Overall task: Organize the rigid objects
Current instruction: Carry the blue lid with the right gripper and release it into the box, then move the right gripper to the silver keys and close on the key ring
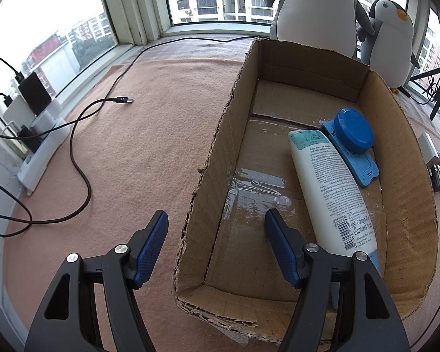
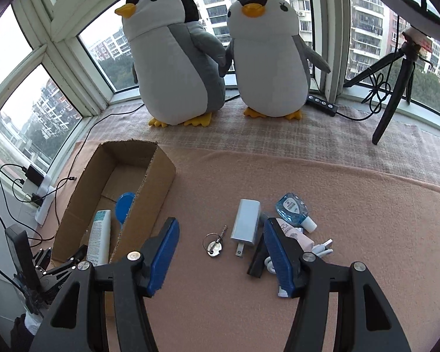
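Hovering over the charger (image 2: 245,223), the right gripper (image 2: 221,252) is holding its fingers apart and empty. That light, stiff, smooth block is inviting a grasp across its flat sides. The left gripper (image 1: 215,246) is straddling the box (image 1: 217,158) wall, fingers apart, gripping nothing.

The left claw (image 1: 217,245) points steeply downward, its blue pads (image 1: 151,246) set apart, gripping nothing; the right claw (image 2: 221,252) tilts down likewise, pads (image 2: 280,256) parted, nothing pressed between them.

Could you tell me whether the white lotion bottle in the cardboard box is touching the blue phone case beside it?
Touching. In the left wrist view, the bottle's upper end lies against the edge of the phone case, with no box floor visible between them.
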`<state>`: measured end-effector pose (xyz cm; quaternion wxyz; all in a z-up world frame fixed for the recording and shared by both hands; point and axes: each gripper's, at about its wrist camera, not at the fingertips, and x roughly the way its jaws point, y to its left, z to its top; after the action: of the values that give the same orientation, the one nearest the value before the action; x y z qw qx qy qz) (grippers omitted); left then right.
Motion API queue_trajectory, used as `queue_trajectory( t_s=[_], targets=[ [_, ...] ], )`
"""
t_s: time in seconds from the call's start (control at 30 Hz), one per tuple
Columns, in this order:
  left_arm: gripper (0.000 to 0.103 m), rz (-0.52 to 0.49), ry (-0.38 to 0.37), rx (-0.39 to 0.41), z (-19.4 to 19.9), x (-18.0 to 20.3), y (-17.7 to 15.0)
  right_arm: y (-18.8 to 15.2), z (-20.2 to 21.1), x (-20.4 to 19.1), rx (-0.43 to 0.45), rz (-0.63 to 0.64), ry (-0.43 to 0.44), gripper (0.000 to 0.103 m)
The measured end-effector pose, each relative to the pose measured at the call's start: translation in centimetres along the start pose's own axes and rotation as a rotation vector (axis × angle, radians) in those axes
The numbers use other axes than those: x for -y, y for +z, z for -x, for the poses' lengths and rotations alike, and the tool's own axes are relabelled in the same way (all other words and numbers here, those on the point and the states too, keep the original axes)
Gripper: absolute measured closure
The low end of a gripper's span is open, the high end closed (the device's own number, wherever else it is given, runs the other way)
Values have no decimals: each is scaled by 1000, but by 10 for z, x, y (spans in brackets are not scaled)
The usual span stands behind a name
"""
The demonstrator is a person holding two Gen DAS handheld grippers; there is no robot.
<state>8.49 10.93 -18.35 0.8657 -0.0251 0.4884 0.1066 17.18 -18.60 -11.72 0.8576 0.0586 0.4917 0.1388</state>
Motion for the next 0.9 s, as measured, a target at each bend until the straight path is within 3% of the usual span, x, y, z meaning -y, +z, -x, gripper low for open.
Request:
queue_trajectory(
  t_s=[0.17, 0.53, 0.63, 0.9],
  targets=[
    [34, 2, 0, 0, 0, 0, 0, -9, -7, 9, -40, -28, 46, 58],
    [34, 8, -9, 0, 1, -4, -1, -40, -50, -35, -138, 46, 85, 75],
    [34, 16, -19, -1, 1, -7, -1, -39, -65, -44, -154, 59, 50, 81],
    [34, 34, -46, -1, -1, -10, -2, -30, -85, -57, -157, 122, -94, 82]
  ],
)
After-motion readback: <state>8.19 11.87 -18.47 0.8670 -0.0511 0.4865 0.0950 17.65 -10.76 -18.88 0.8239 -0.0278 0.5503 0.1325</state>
